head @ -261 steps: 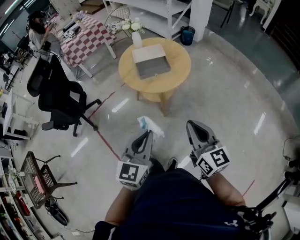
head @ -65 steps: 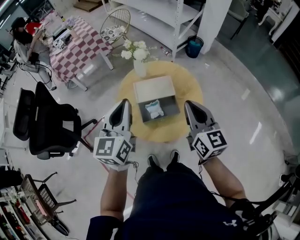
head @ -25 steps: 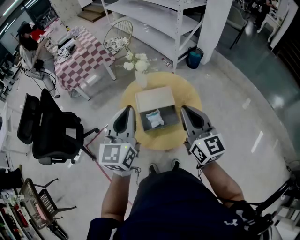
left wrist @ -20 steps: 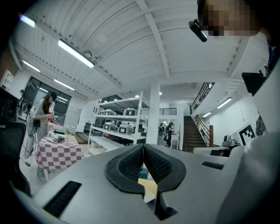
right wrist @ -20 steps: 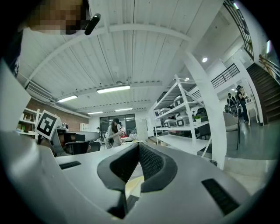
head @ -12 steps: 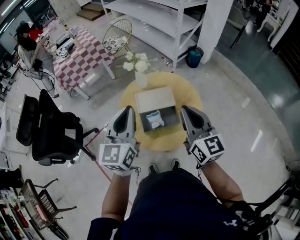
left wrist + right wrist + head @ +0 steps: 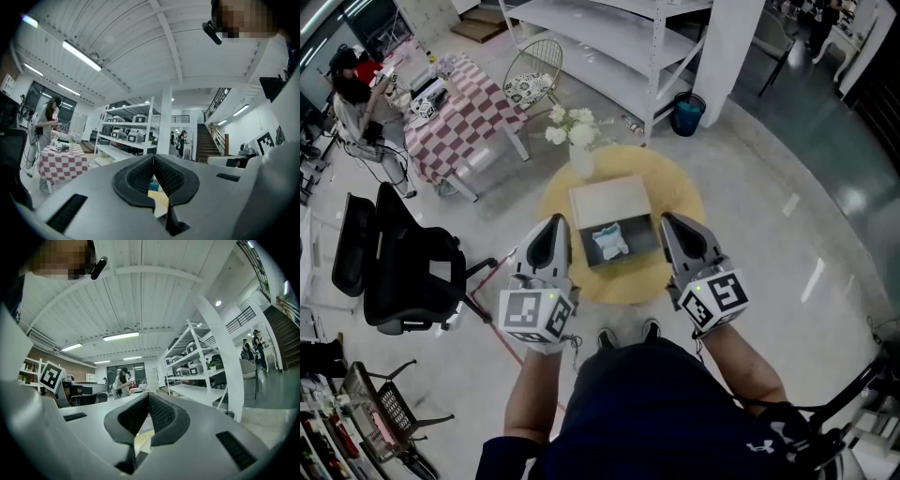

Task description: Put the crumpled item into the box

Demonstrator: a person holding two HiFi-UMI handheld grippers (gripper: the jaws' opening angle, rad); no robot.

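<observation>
The crumpled item (image 7: 609, 241), a white and pale-blue wad, lies inside the open grey box (image 7: 639, 236) on the round wooden table (image 7: 675, 202). The box's pale lid (image 7: 605, 200) is folded back behind it. In the head view my left gripper (image 7: 552, 225) hangs just left of the box and my right gripper (image 7: 673, 223) just right of it, both held level above the table's near edge. Each one's pads meet with nothing between them, as the left gripper view (image 7: 153, 158) and the right gripper view (image 7: 148, 397) show.
A white vase of flowers (image 7: 578, 141) stands at the table's far edge. A black office chair (image 7: 398, 267) is to the left, a checkered table (image 7: 459, 98) with a seated person (image 7: 354, 89) beyond it. White shelving (image 7: 609, 37), a wire chair (image 7: 530, 70) and a blue bin (image 7: 686, 114) stand behind.
Ten seconds ago my left gripper held the crumpled item far from the table; it now lies in the box with both grippers empty beside it. Over the last second nothing has moved.
</observation>
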